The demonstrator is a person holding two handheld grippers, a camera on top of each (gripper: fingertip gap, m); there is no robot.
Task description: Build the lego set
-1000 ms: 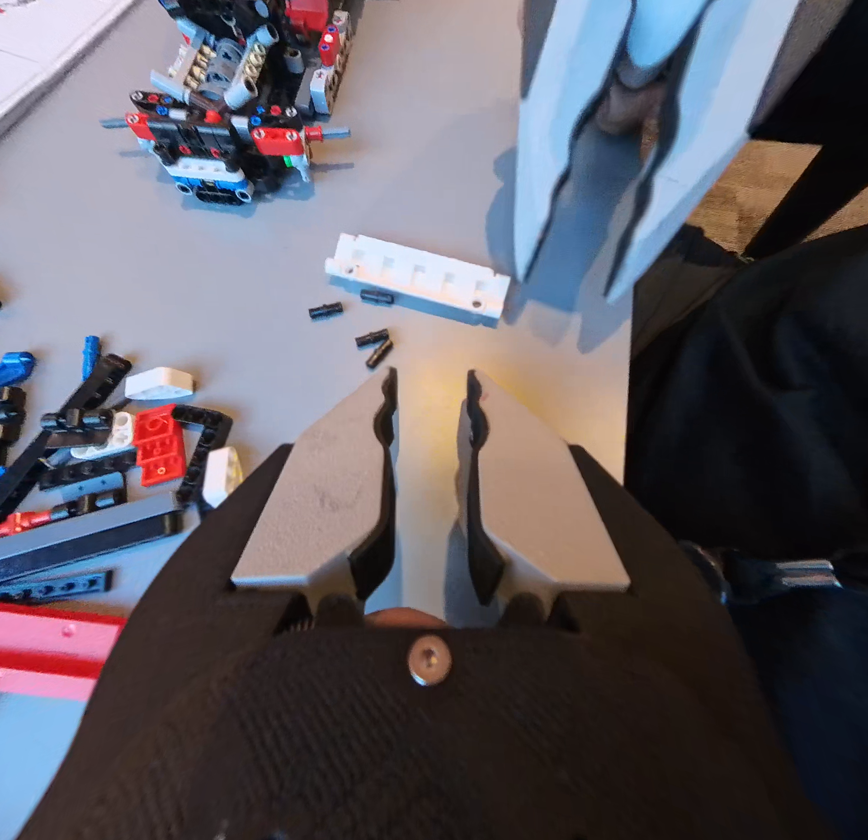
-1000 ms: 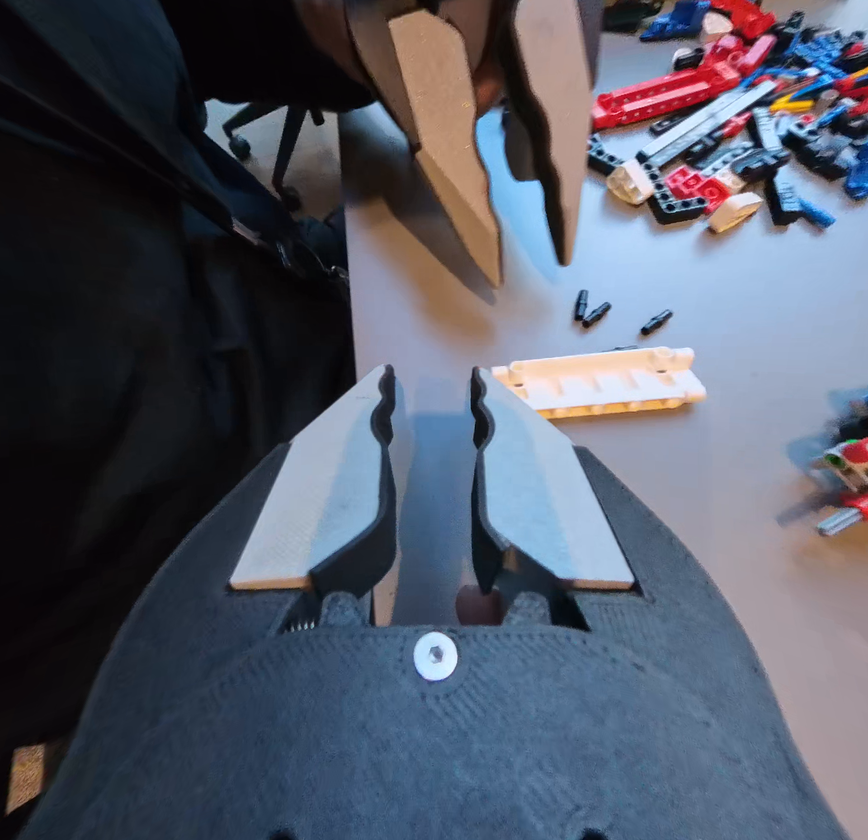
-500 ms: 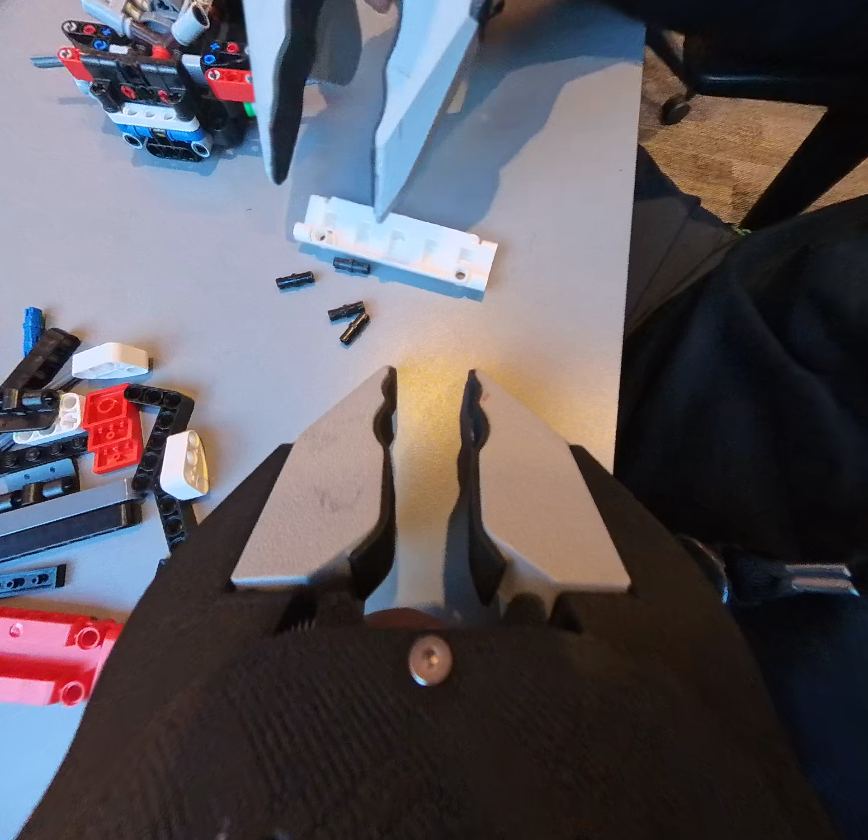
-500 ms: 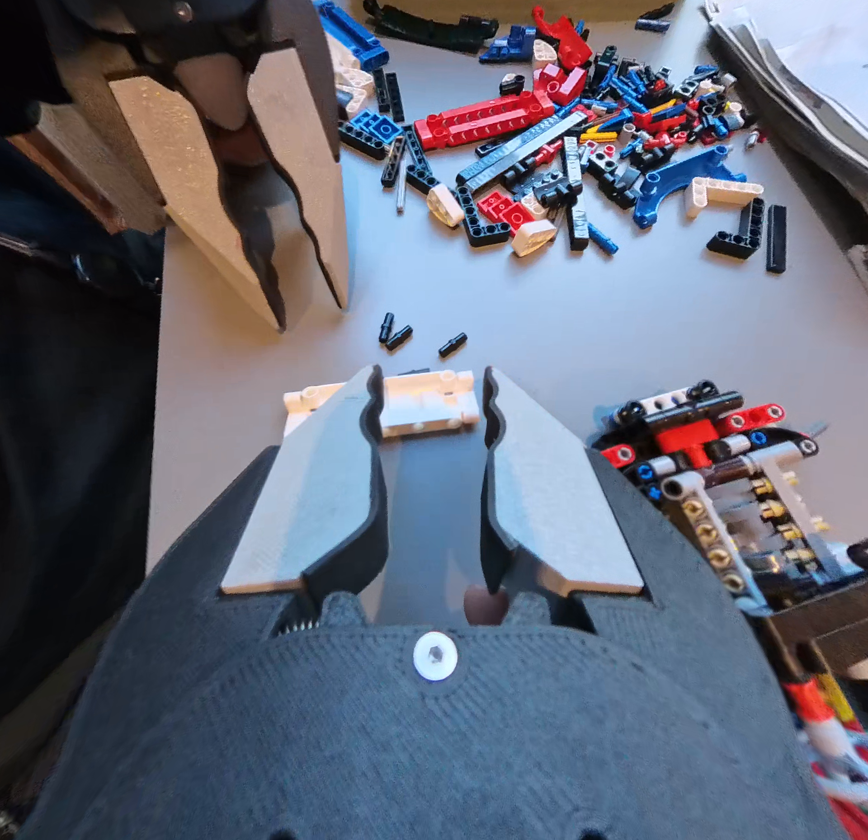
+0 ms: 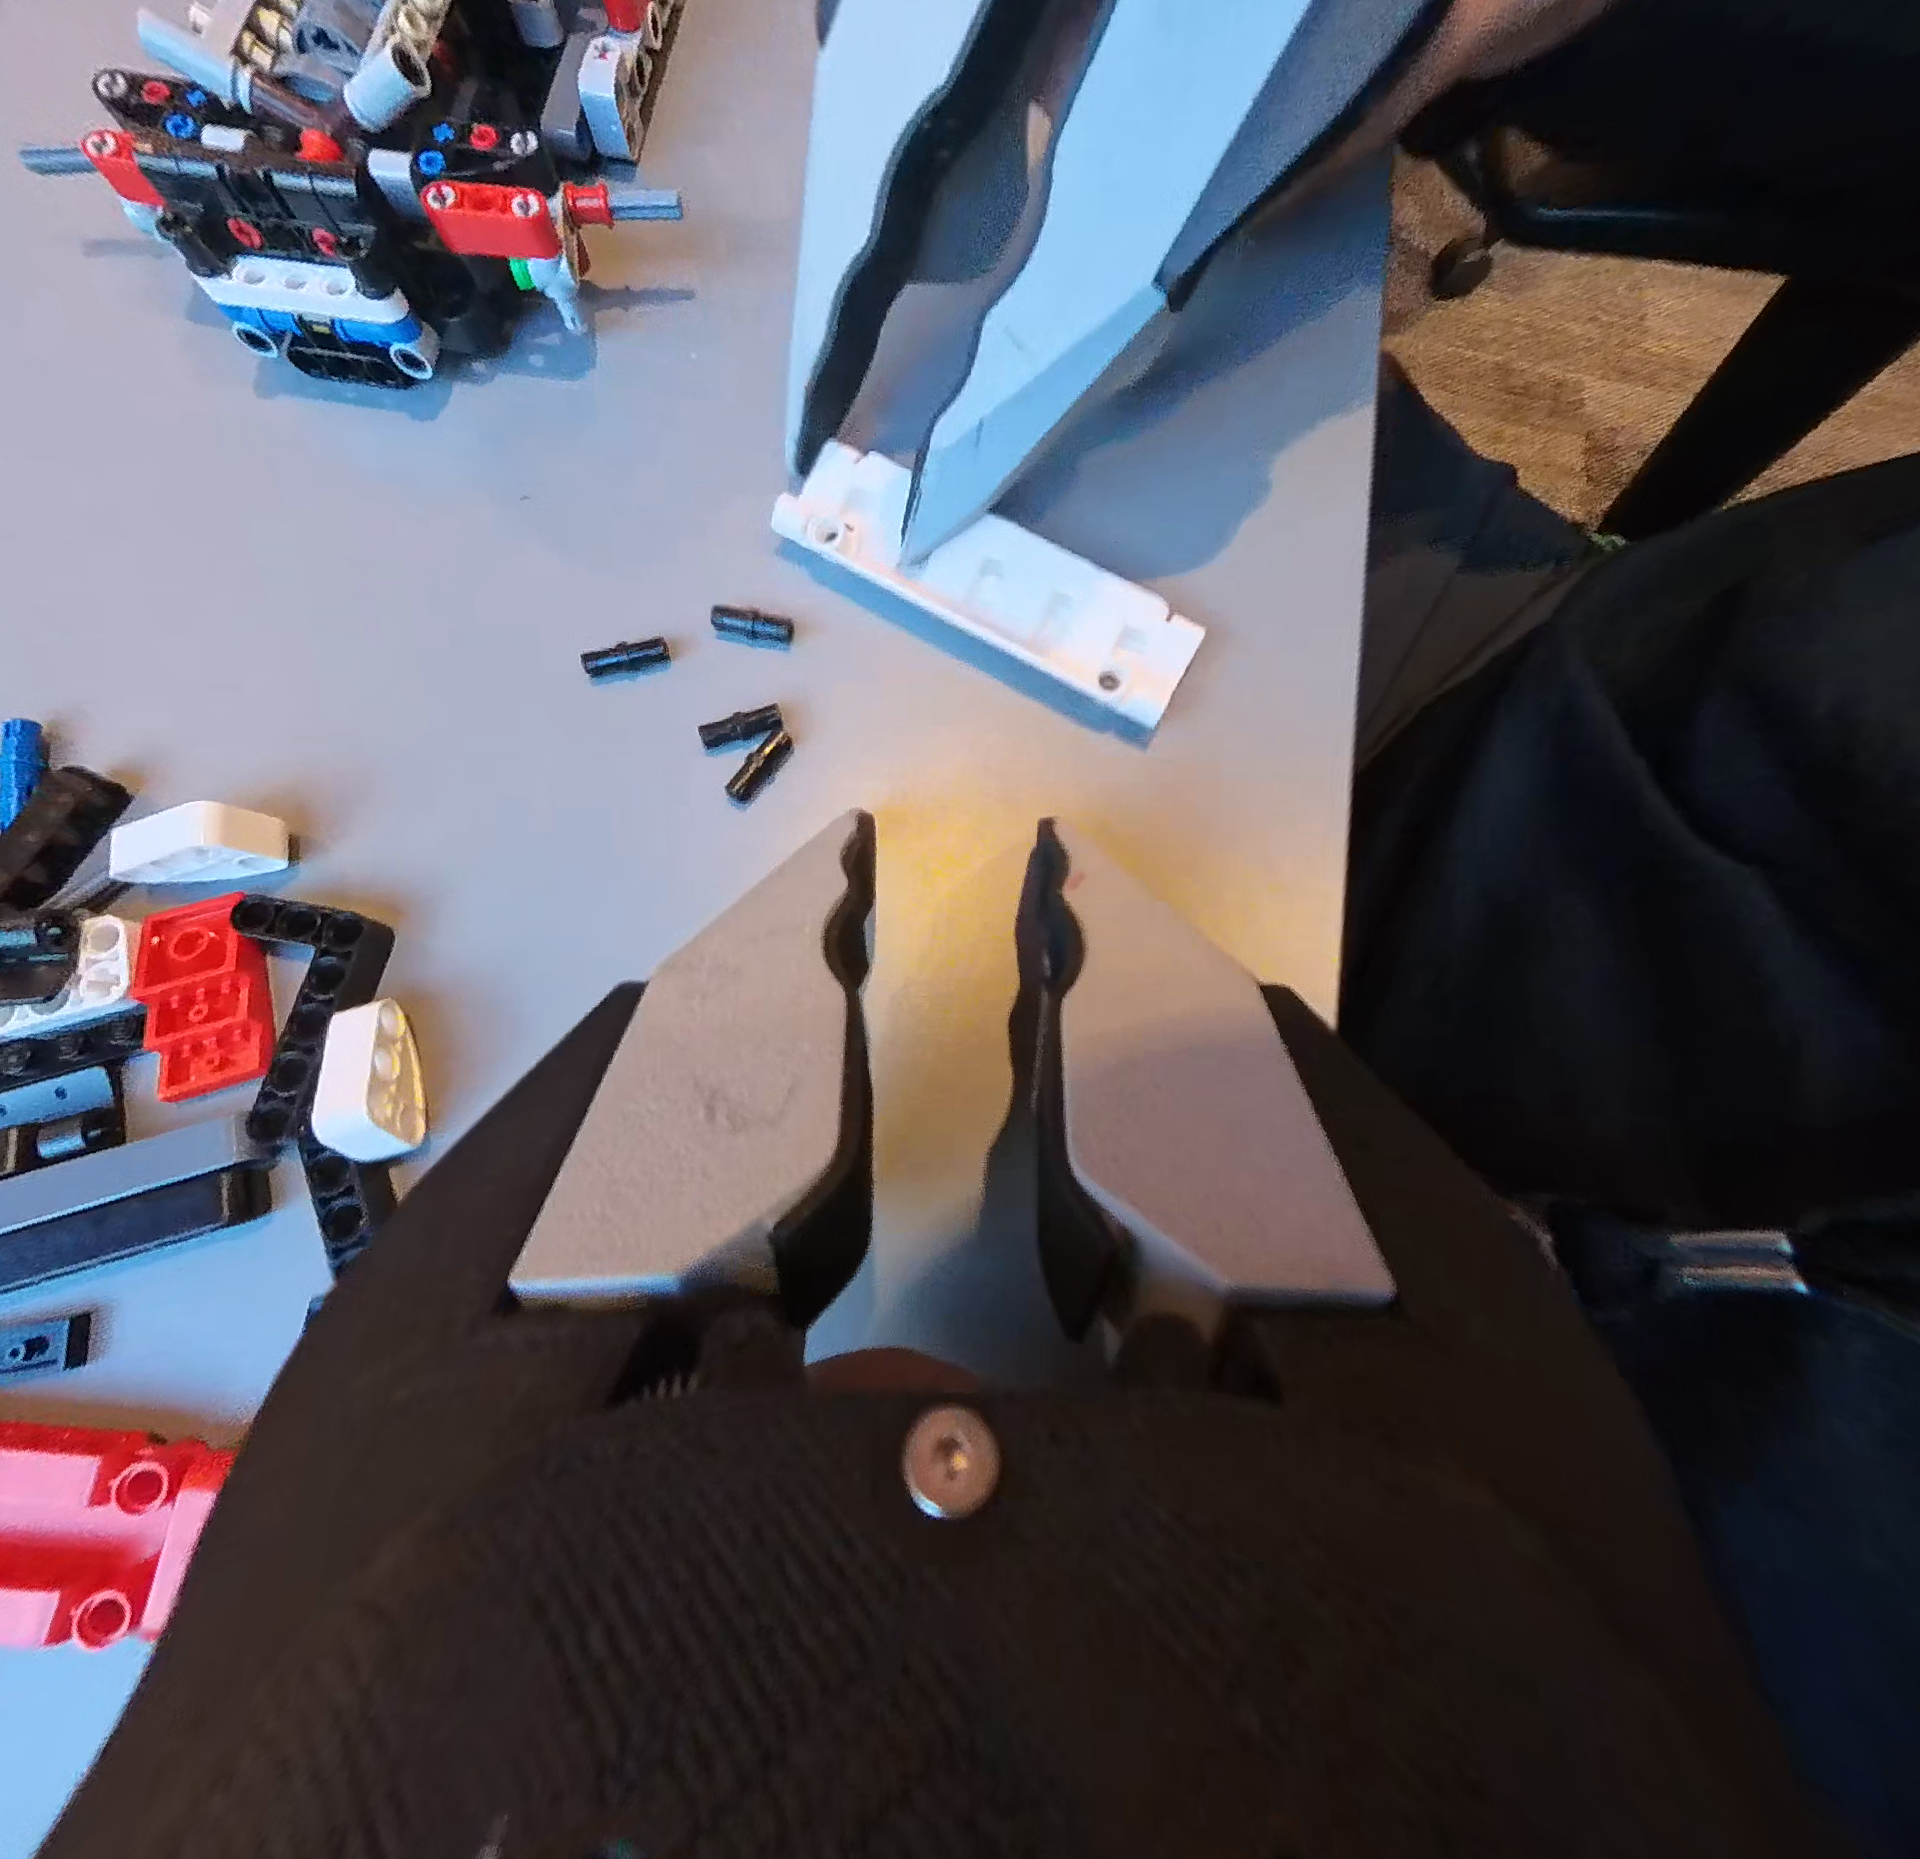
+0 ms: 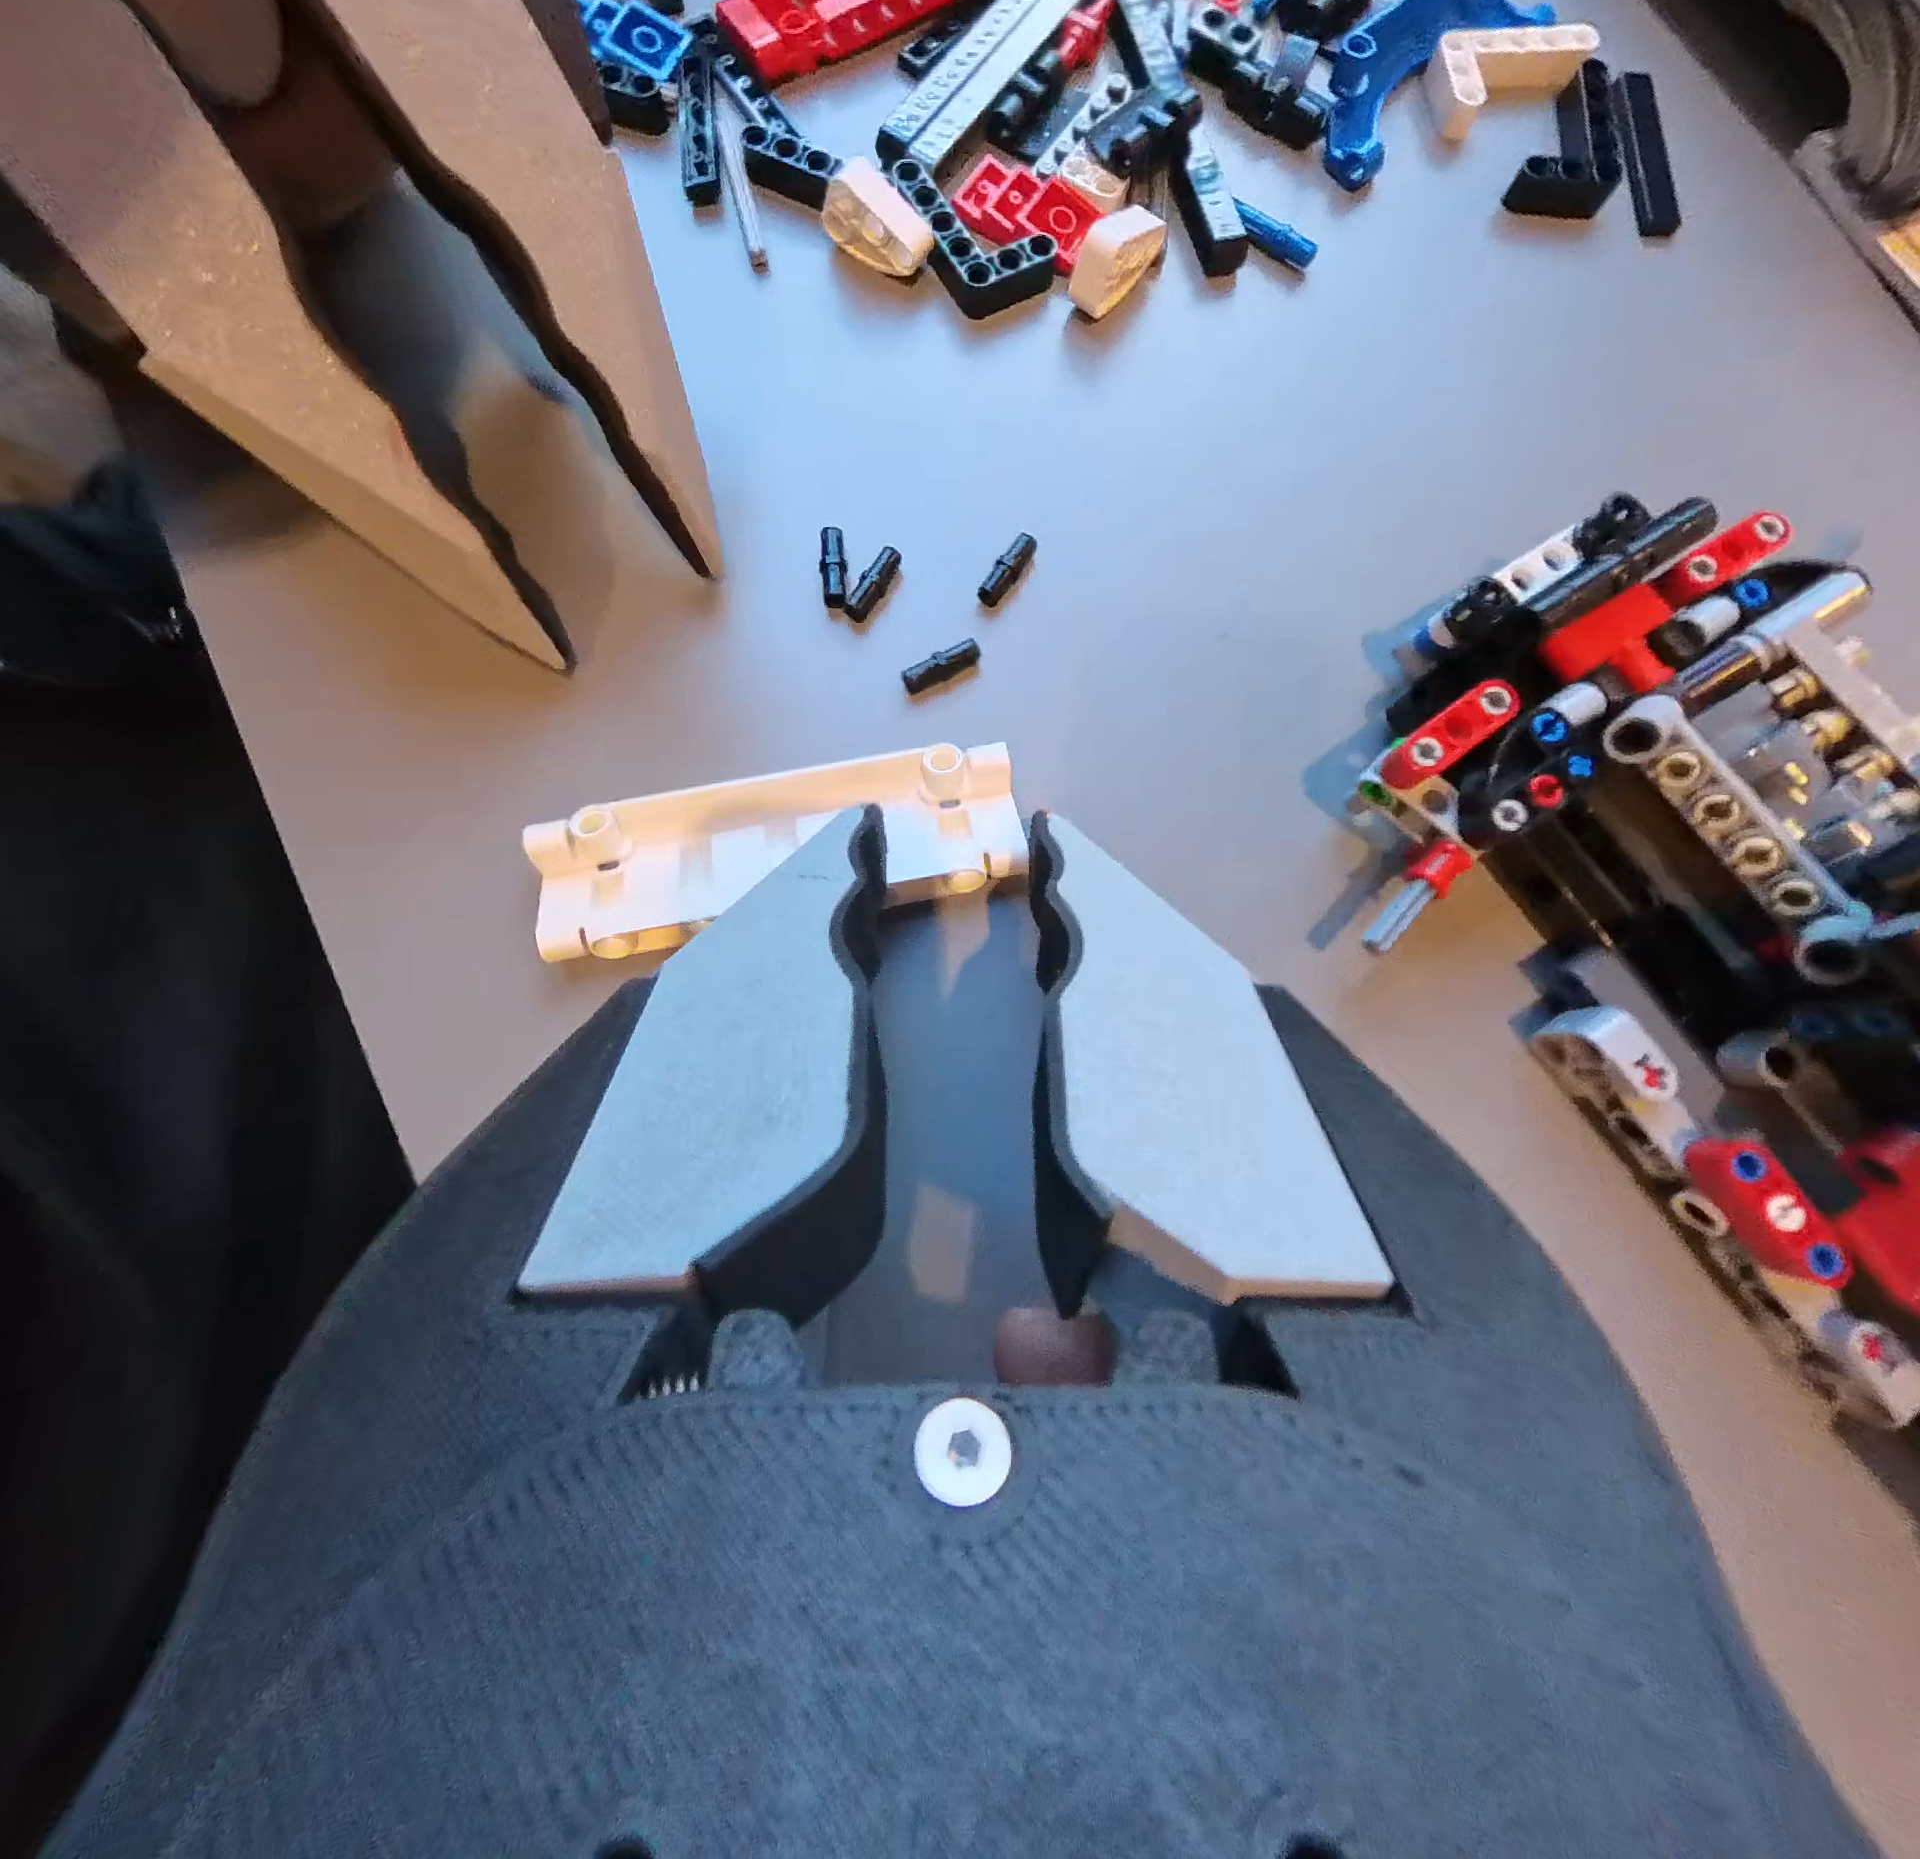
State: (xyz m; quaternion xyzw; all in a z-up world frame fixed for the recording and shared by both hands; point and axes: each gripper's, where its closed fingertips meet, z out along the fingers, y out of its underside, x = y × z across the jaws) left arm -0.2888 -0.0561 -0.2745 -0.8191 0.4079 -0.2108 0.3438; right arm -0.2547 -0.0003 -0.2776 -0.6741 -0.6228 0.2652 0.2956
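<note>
Since half a second ago the right gripper (image 5: 857,505) has come down onto the white panel (image 5: 1049,604), and its fingers now straddle the panel's end nearest the half-built model (image 5: 343,147). Its jaws are apart with that end sitting between the tips, but I can't tell if they're actually pinching it yet. Earlier it was hanging above the panel, closer to the model.

Left gripper (image 5: 951,838) has barely budged, it's still hovering over the table (image 5: 520,521) near the edge where the person sits, jaws spread with nothing in them.

Panel lies flat close to that same edge, and it looks a bit more angled than before. Four black pins (image 5: 743,703) sit just beside it toward the middle of the table, same spots as before. Loose parts pile (image 6: 1039,126) is farther across the table, well apart from the panel, and it hasn't been touched
</note>
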